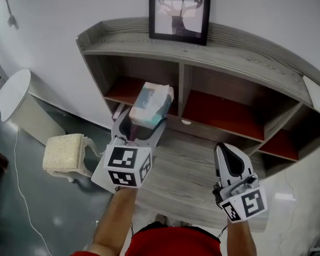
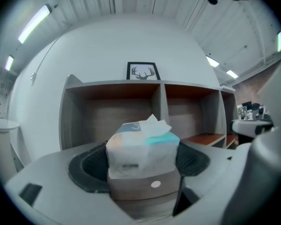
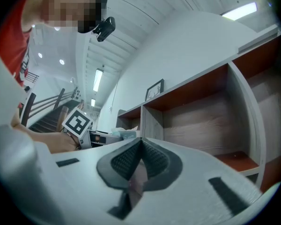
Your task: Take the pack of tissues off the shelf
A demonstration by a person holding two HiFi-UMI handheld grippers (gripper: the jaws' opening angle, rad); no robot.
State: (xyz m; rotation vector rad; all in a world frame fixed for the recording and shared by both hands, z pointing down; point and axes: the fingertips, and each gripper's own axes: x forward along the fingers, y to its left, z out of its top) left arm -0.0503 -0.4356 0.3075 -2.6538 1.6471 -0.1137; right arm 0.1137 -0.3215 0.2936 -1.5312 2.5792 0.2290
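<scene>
Against the white wall [image 1: 53,15] stands the shelf [image 1: 240,63], and we judge the task nearly done: the pack of tissues [image 1: 152,104] hangs just in front of the shelf's left compartment, seemingly clear of it, with only the carrying away left. Our left gripper [image 1: 144,128] is clamped on the pack's sides, jaws held apart by its width. Our right gripper [image 1: 228,152], out in front of the shelf's middle compartment, has its jaws pressed together on nothing.
</scene>
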